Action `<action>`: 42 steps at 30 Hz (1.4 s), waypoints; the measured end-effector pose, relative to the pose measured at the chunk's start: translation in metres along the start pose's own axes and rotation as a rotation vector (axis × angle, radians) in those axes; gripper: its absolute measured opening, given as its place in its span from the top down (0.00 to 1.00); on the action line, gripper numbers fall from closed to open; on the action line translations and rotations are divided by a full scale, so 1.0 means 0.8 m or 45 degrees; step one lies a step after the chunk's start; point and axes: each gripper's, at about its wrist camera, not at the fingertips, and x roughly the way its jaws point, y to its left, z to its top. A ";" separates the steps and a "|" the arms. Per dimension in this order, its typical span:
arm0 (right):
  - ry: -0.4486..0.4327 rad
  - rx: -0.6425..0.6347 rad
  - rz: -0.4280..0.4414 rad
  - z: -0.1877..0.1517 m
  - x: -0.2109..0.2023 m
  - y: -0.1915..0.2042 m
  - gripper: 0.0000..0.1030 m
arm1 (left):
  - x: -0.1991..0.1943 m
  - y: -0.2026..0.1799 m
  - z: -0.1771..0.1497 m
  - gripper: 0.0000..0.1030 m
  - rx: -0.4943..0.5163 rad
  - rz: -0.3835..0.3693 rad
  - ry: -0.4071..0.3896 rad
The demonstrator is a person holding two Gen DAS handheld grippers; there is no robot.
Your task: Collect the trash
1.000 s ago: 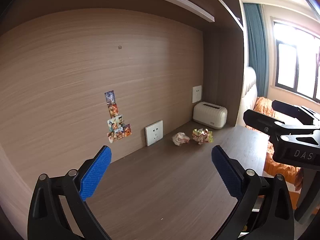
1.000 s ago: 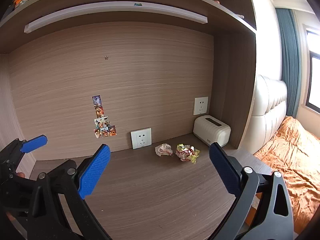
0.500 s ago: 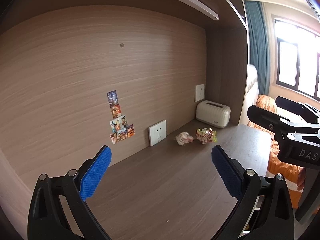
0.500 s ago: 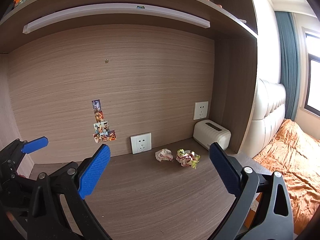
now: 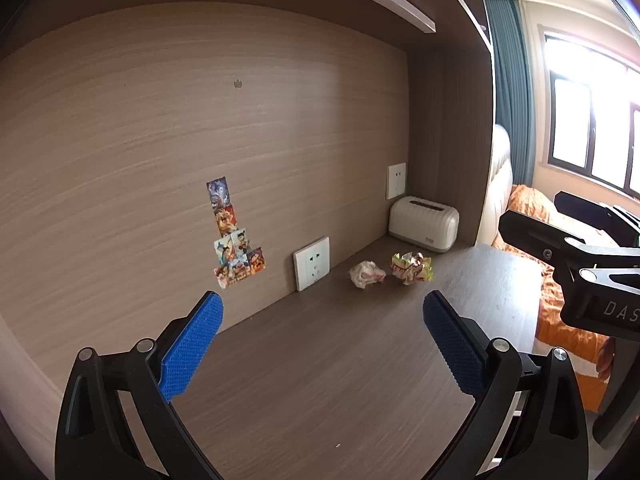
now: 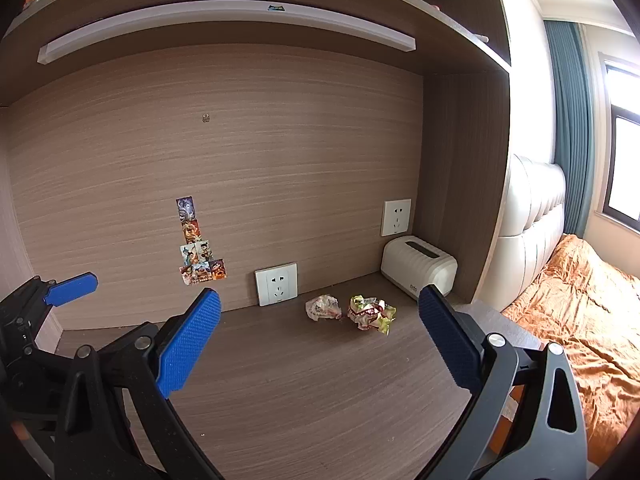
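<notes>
The left gripper (image 5: 320, 344) has its blue-padded fingers (image 5: 190, 346) spread wide with nothing between them, above the dark wood-grain desktop (image 5: 320, 380). The right gripper (image 6: 320, 340) is likewise spread wide and holds nothing. Near the desktop's rear edge lie a crumpled white paper wad (image 6: 323, 307) and, just beside it, a crumpled yellow-green snack wrapper (image 6: 370, 313). A cream ribbed plastic box (image 6: 418, 266) sits in the rear right corner.

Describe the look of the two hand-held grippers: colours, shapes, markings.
Both match. The left hand-held gripper and right hand-held gripper have black, angular, cut-out frames with silver pivot bolts and flat blue finger pads of dimpled texture. White letters "DAS" mark the right one's body. No cables or sleeves show.
</notes>
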 end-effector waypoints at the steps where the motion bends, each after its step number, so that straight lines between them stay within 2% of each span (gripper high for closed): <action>1: 0.002 0.001 0.000 -0.001 0.001 0.001 0.04 | 0.000 0.000 0.000 0.05 0.000 0.000 0.000; 42: 0.030 0.013 -0.015 -0.014 0.001 -0.002 0.04 | 0.005 0.001 -0.003 0.05 0.004 0.001 0.015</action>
